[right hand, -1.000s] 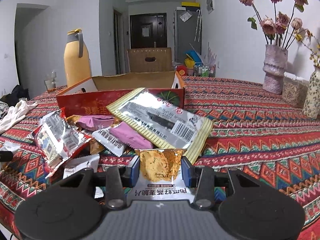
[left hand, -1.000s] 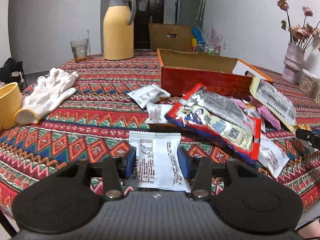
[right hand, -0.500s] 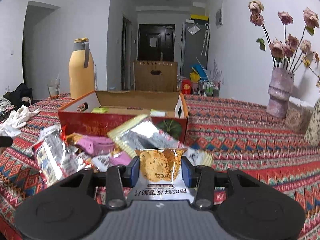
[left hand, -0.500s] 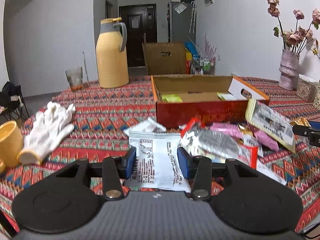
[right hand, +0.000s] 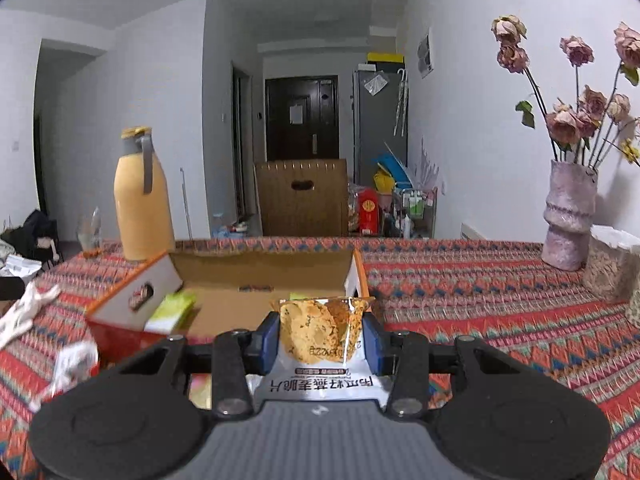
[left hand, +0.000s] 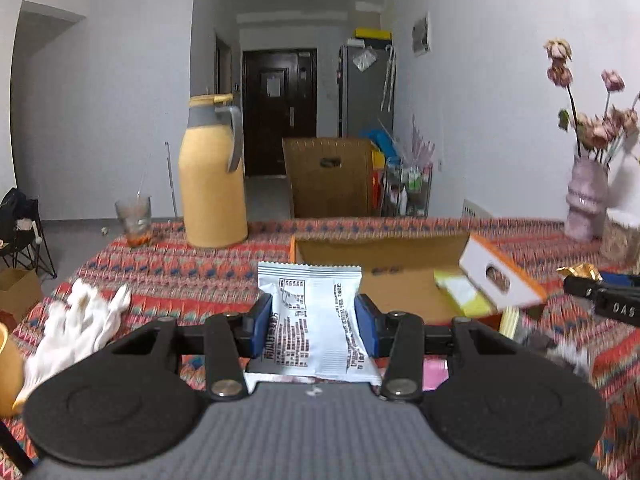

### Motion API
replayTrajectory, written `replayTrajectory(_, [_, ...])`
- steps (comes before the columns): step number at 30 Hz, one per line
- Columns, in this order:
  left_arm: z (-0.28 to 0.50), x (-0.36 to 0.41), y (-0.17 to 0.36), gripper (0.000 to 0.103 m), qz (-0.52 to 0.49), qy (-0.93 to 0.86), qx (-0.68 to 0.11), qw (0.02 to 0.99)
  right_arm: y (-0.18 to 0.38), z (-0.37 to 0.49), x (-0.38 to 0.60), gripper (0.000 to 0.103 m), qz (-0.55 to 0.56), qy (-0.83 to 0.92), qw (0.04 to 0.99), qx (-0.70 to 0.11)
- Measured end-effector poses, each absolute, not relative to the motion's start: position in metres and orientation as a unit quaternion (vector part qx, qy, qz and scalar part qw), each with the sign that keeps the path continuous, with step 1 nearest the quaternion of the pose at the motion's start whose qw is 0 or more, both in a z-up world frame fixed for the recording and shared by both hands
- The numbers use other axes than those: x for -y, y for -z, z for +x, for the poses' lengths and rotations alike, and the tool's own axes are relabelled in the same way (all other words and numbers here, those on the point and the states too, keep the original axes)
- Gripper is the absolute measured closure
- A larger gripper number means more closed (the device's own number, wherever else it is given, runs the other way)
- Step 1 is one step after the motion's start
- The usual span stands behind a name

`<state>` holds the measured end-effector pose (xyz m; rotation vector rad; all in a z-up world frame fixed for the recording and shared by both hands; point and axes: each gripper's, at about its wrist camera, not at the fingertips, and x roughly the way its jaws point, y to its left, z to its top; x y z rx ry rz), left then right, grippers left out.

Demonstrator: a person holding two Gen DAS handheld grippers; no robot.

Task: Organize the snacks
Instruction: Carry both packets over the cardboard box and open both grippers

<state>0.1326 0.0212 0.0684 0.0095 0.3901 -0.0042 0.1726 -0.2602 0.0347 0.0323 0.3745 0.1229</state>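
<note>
Snacks are the subject: each pair of tongs grips one packet above a patterned surface (right hand: 480, 280). Nearest in the left wrist view, the left tongs (left hand: 316, 330) are clamped narrow on a white packet (left hand: 314, 320) that stands upright between blue pads (left hand: 262, 330), its printed back facing the camera. Nearest in the right wrist view, the right tongs (right hand: 320, 342) are clamped narrow on an orange packet (right hand: 320, 332), which shows golden crisps through a clear window and sits upside down.

Just beyond both packets lies an open box (right hand: 256, 280), red outside and brown cardboard inside, with white end flaps folded outward. A green packet (right hand: 170, 312) already rests inside, by a flap. More loose snacks (left hand: 560, 350) lie blurred on the surface in front of the box. A white glove (left hand: 80, 328) lies to the left. Farther back stand a yellow jug (left hand: 212, 180), a glass (left hand: 134, 218) and a vase (right hand: 568, 228) of dried roses.

The step in hand is probably carrying both packets to the box. To do it well, clear the near wall and the raised flaps first, hold each packet over bare cardboard and not over the green one, then let go low so they land flat.
</note>
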Motion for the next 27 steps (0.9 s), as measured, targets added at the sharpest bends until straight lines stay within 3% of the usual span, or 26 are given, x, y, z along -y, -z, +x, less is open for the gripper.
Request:
replayTrajectory(12, [0.230,0.000,-0.083,0.058,-0.035,-0.028,-0.197,0.979,-0.047,0.258,0.234,0.061,0.050,-0.063,0.979,-0.186])
replayTrajectory(27, [0.294,-0.007,-0.035,0.058,-0.049,-0.061,-0.242,0.967,-0.002,0.300,0.217,0.061,0.031,-0.047,0.969,-0.241])
